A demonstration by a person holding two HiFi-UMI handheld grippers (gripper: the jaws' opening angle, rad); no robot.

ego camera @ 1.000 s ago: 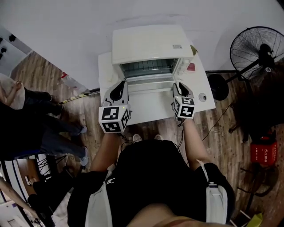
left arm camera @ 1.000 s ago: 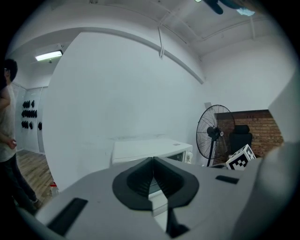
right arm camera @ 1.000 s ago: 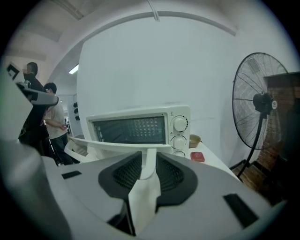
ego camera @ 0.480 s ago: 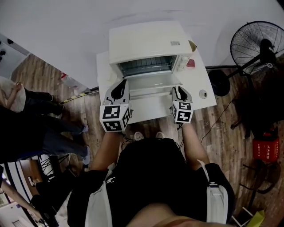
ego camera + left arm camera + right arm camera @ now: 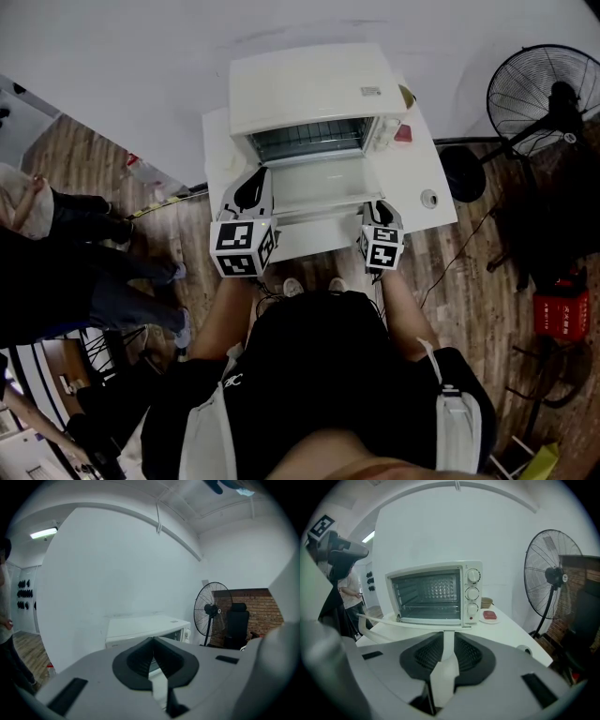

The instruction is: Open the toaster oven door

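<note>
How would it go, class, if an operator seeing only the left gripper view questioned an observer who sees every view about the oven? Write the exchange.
Operator: Is the door open?
Observer: Yes, the head view shows the door folded down flat.
Operator: And the right tongs?
Observer: The right tongs hover by the door's right front corner, jaws apart though they have just been closing, with nothing between them.

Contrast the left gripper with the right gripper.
On the left gripper the fingers touch at the tips; on the right gripper they stand apart, having just been closing, with something white in the gap. The left gripper lies beside the left edge of the open oven door; the right gripper sits at its front right corner. Both carry a marker cube.
</note>
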